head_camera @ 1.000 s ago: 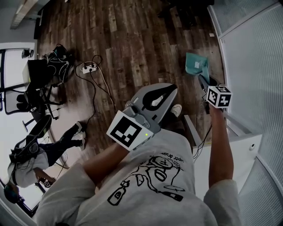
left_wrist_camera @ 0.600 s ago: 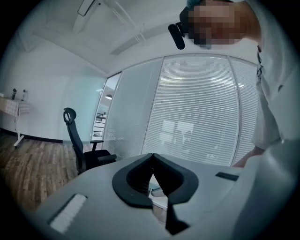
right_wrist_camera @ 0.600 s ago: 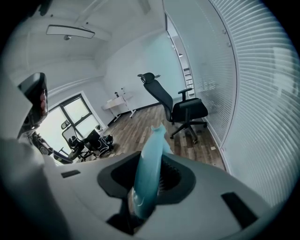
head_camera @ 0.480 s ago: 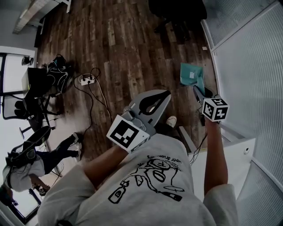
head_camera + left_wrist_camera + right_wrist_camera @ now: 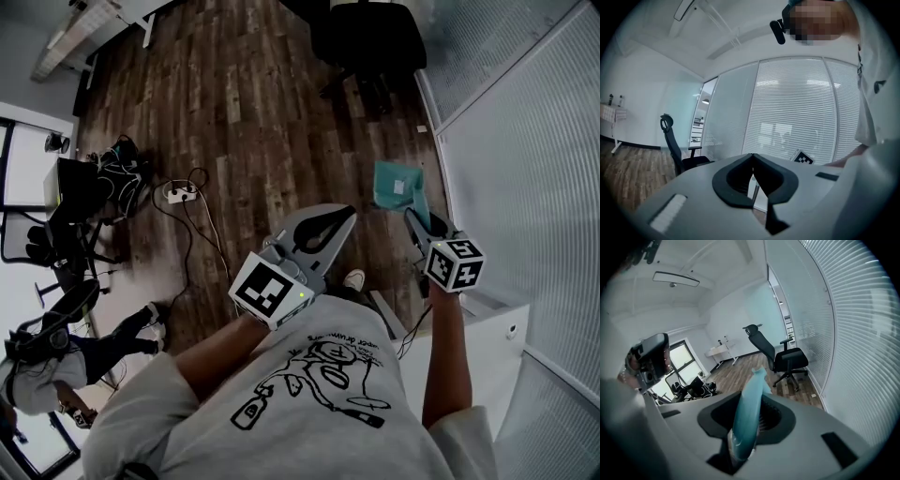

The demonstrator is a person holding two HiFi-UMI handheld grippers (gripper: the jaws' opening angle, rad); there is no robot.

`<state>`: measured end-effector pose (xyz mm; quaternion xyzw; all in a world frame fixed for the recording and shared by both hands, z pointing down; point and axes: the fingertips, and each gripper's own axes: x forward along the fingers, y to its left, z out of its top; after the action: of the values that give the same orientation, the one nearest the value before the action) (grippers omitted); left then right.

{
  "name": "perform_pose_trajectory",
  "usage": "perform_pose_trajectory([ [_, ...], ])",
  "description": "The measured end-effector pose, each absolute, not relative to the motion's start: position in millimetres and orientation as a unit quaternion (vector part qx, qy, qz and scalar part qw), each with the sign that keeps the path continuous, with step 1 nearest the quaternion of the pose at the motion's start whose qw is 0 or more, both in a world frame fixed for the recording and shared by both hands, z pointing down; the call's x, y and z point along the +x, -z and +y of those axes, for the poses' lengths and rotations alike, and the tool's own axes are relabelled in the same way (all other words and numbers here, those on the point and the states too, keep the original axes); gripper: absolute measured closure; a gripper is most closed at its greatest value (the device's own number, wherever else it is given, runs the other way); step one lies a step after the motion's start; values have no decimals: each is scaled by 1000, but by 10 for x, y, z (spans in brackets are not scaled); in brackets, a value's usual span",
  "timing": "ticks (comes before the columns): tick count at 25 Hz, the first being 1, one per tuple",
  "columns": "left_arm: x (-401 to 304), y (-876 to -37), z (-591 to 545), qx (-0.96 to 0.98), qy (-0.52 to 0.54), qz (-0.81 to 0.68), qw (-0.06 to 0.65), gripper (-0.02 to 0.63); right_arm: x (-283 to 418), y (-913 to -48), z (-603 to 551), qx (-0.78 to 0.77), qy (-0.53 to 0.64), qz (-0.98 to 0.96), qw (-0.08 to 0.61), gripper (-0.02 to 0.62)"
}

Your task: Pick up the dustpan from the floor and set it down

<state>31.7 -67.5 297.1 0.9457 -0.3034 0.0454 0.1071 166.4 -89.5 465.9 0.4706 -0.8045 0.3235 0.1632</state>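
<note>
**Head view:** the right tongs [image 5: 416, 218] hold the teal dustpan [image 5: 396, 186] by its handle. The pan end points ahead, lifted clear of the wood floor [image 5: 244, 112] and close beside the slatted glass wall [image 5: 525, 141]. The left tongs [image 5: 337, 218] sit mid-frame and carry nothing.

**Left gripper view:** the left tongs [image 5: 752, 159] are pressed together with their tips meeting. Nothing is between them.

**Right gripper view:** the right tongs [image 5: 754, 404] pinch the dustpan [image 5: 747, 418] on its narrow handle, which runs up and away between the pads. An office chair [image 5: 780, 357] stands beyond.

**Judgement:** the pick-up looks done, and the step in hand is the carry. The next move calls for choosing a bare patch of floor and lowering until the pan rests flat, then spreading the right tongs. The slim handle may swivel in the pinch, so go down slowly.
</note>
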Motion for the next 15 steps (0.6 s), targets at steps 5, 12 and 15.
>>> perform_pose_trajectory([
  [5,311,-2819,-667,949,-38,-298,101,604,1604,-4229,-791,474,-314,-808,150,512],
  [12,274,-2728,-608,951,-29,-292,93,604,1513,-3682,-613,481,-289,-818,129,512],
  [15,268,-2724,-602,952,-28,-292,91,604,1505,-3522,-559,483,-275,-823,118,511],
])
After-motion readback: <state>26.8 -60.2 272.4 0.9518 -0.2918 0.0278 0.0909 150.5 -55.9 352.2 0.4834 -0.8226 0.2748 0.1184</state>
